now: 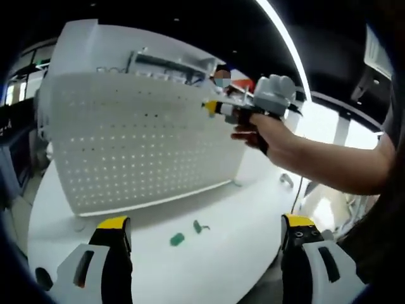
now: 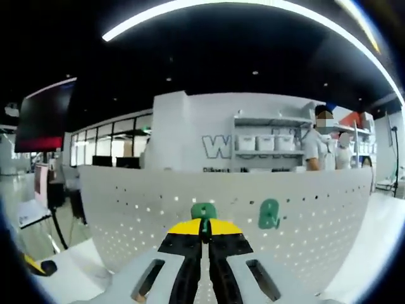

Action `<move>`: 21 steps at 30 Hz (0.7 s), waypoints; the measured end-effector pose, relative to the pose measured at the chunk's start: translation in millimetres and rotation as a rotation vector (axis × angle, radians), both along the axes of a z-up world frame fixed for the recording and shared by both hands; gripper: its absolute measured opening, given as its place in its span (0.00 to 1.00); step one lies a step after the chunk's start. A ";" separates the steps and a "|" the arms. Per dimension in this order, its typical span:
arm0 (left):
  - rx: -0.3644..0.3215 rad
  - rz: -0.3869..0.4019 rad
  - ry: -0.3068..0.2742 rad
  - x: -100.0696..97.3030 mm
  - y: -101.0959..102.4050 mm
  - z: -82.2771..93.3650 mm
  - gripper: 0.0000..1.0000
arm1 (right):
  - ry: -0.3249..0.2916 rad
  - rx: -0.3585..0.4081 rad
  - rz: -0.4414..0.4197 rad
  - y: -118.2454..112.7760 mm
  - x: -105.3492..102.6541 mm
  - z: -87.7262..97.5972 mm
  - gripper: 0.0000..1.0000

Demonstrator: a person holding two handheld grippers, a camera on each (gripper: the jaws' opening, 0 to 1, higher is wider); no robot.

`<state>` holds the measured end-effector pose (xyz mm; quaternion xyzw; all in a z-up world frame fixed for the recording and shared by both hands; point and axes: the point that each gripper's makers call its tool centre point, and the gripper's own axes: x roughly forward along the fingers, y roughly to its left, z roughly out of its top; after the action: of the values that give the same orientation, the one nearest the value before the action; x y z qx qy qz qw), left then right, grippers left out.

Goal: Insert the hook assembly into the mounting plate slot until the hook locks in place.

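Note:
A white perforated mounting plate [image 1: 139,152] stands upright on a round white table [image 1: 209,266]. In the left gripper view my left gripper [image 1: 205,223] is open over the table's near side, nothing between its jaws. A person's hand holds my right gripper [image 1: 215,107] against the plate's upper right part. In the right gripper view that gripper [image 2: 204,229] is shut on a green hook [image 2: 204,211], close to the plate [image 2: 126,202]; I cannot tell whether they touch. A second green hook [image 2: 269,214] hangs on the plate just to the right.
Two small green pieces [image 1: 177,239] [image 1: 200,226] lie on the table in front of the plate. Shelves with white bins [image 2: 266,142] and two people [image 2: 319,149] stand behind the plate. A dark screen [image 2: 44,117] hangs at the left.

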<state>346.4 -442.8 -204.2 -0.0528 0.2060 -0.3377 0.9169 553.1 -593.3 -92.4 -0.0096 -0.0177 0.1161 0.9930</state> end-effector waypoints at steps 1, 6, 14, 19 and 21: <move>0.000 0.002 0.001 -0.2 0.7 -0.2 1.00 | 0.000 -0.002 -0.003 -1.6 3.3 0.6 0.00; 0.001 0.010 0.007 0.9 3.4 -2.4 1.00 | -0.009 -0.001 -0.029 -10.3 14.4 5.8 0.00; -0.001 0.014 0.012 3.4 4.4 -3.8 1.00 | -0.007 -0.002 -0.058 -18.6 27.7 6.4 0.00; -0.004 0.018 0.015 5.3 4.7 -4.0 1.00 | -0.010 -0.009 -0.071 -19.6 34.1 6.8 0.00; -0.005 0.019 0.018 5.7 5.0 -4.7 1.00 | -0.009 -0.005 -0.073 -19.7 36.0 6.0 0.00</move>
<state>352.2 -437.8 -208.9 -0.0601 0.2129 -0.3290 0.9181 589.1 -613.0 -86.3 -0.0133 -0.0215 0.0797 0.9965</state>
